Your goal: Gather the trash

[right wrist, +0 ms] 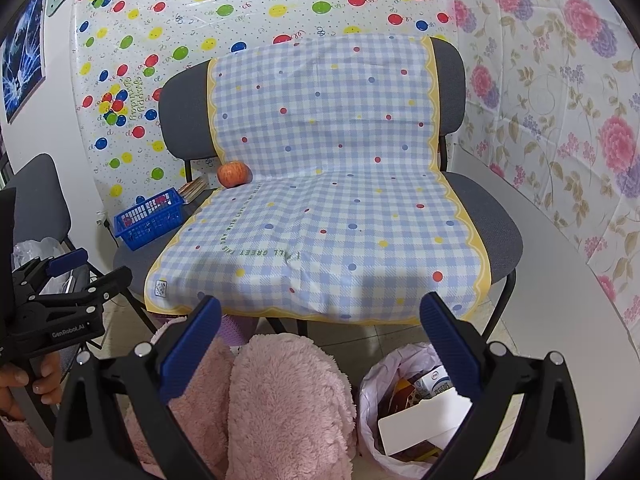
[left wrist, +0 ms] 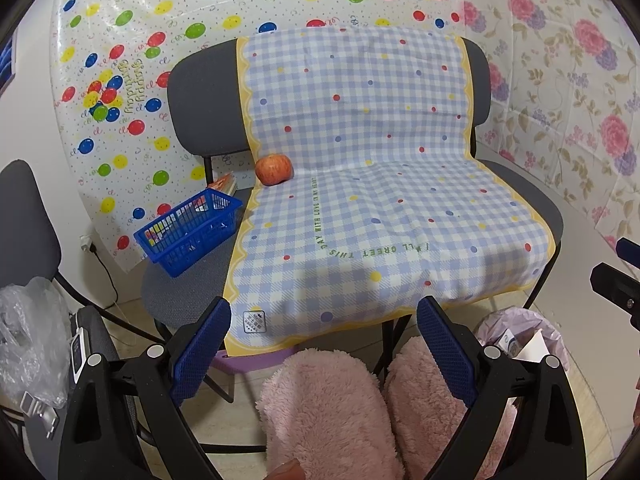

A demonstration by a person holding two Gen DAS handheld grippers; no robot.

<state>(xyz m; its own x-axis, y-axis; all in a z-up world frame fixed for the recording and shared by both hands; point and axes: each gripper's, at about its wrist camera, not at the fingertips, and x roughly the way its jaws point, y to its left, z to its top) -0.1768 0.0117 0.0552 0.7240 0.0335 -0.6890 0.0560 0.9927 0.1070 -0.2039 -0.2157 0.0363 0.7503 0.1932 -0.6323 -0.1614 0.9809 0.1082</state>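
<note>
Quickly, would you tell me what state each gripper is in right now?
Left gripper: open, holding nothing.
Right gripper: open, holding nothing.

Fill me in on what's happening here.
A person in pink fleece holds a tool in each hand, collecting trash. The left tool and right tool are both open and empty. The bin bag on the floor already holds cartons and paper. Only an apple sits on the checked cloth.
</note>
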